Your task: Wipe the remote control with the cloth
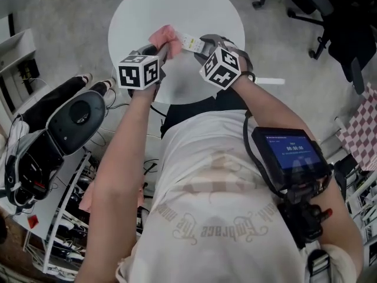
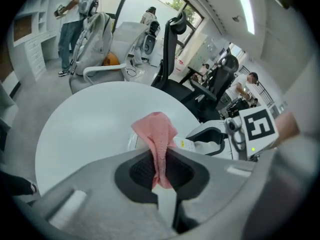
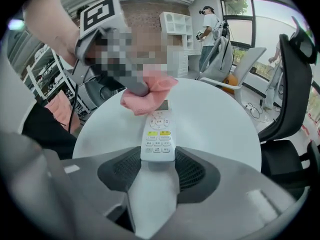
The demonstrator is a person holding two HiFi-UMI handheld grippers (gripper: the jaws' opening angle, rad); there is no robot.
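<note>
Left tongs (image 1: 164, 50): jaws closed on the cloth (image 1: 165, 38); the left gripper view shows the pink fabric pinched between the two pads, its free end standing up beyond them in a bunched fold; the head view shows only that bunch, not the pinch.

Cloth: over the round white desk (image 1: 177, 5), near its front edge; the right gripper view shows it lying on the far end of the remote (image 1: 189, 42), covering the part above the round key pad; the left gripper view shows only a white sliver of the remote past the fabric.

Remote: white, keys up, over the desk between the two tongs; contact with the desk cannot be judged.

Right tongs (image 1: 203, 45): jaws set fairly wide and clamped on the near end of the remote, one pad on each long edge; only the right gripper view shows this grip; the head view hides it behind the marker cube.

Surroundings: black chairs (image 2: 172, 49) appear in the left gripper view; a white shelf (image 3: 175, 31) appears in the right gripper view.
</note>
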